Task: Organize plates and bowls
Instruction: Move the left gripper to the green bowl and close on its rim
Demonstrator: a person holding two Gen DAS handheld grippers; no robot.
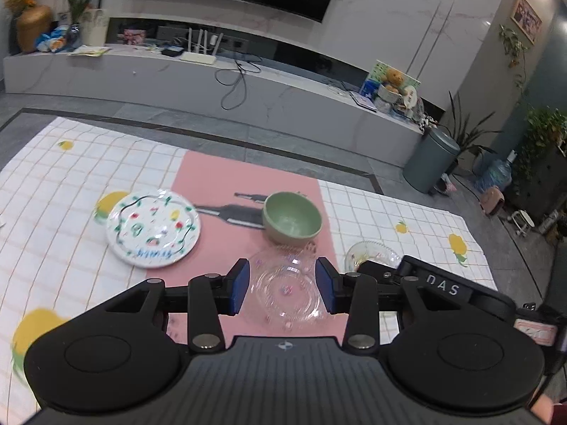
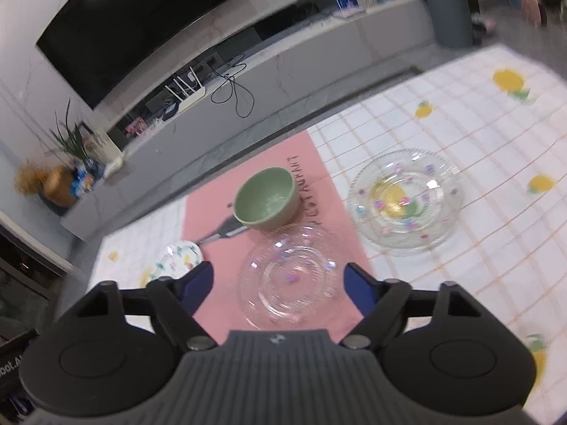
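A clear glass bowl [image 1: 287, 288] with small pink dots sits on the pink mat [image 1: 226, 180]. My left gripper [image 1: 282, 285] is open above it, empty. My right gripper [image 2: 278, 285] is open, hovering over the same bowl [image 2: 288, 281], empty. A green bowl [image 1: 291, 216] stands upright just beyond; it also shows in the right wrist view [image 2: 266, 198]. A white floral plate [image 1: 153, 227] lies to the left, and shows small in the right wrist view [image 2: 180, 258]. A clear glass plate [image 2: 405, 198] lies to the right on the checked cloth; its edge shows in the left wrist view [image 1: 372, 253].
A white checked cloth [image 1: 71, 177] with lemon prints covers the floor around the mat. A long grey TV bench [image 1: 248, 81] runs behind. A grey bin [image 1: 430, 159] and potted plants stand at the far right.
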